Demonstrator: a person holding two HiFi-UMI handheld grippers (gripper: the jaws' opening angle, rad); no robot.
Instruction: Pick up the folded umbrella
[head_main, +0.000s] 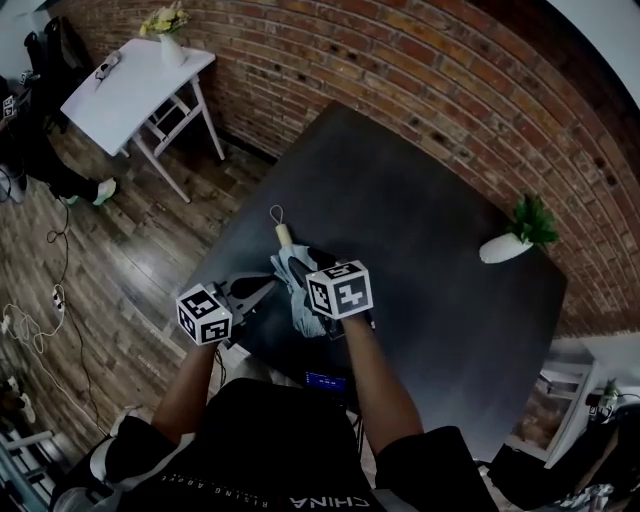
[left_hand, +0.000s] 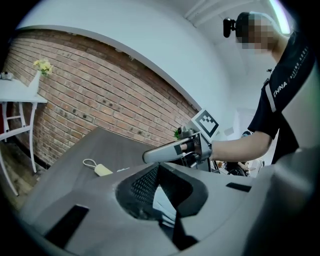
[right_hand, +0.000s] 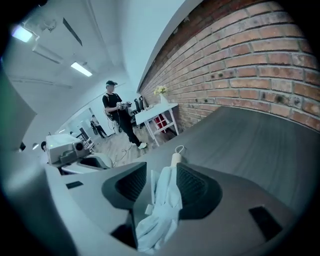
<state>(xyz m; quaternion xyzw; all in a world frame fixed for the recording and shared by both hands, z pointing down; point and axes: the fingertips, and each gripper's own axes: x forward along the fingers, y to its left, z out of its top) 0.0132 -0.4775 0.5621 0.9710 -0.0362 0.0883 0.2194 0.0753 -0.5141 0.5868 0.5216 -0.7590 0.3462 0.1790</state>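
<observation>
The folded umbrella (head_main: 303, 305) lies on the dark table (head_main: 430, 290) near its front edge, pale crumpled fabric toward me. Its cream handle (head_main: 283, 236), with a cord loop, points away. My right gripper (head_main: 312, 262) is over it. In the right gripper view the fabric (right_hand: 165, 200) runs between the open jaws (right_hand: 162, 172), with a gap to the left pad, and the handle (right_hand: 175, 159) lies just beyond. My left gripper (head_main: 268, 287) is at the umbrella's left side. Its jaws (left_hand: 159, 172) stand slightly apart, with fabric (left_hand: 162, 200) showing in the gap.
A white pot with a green plant (head_main: 515, 240) stands on the table by the brick wall (head_main: 400, 60). On the wooden floor to the far left is a white side table (head_main: 140, 85) with a vase of flowers. A person (right_hand: 117, 112) stands beyond it.
</observation>
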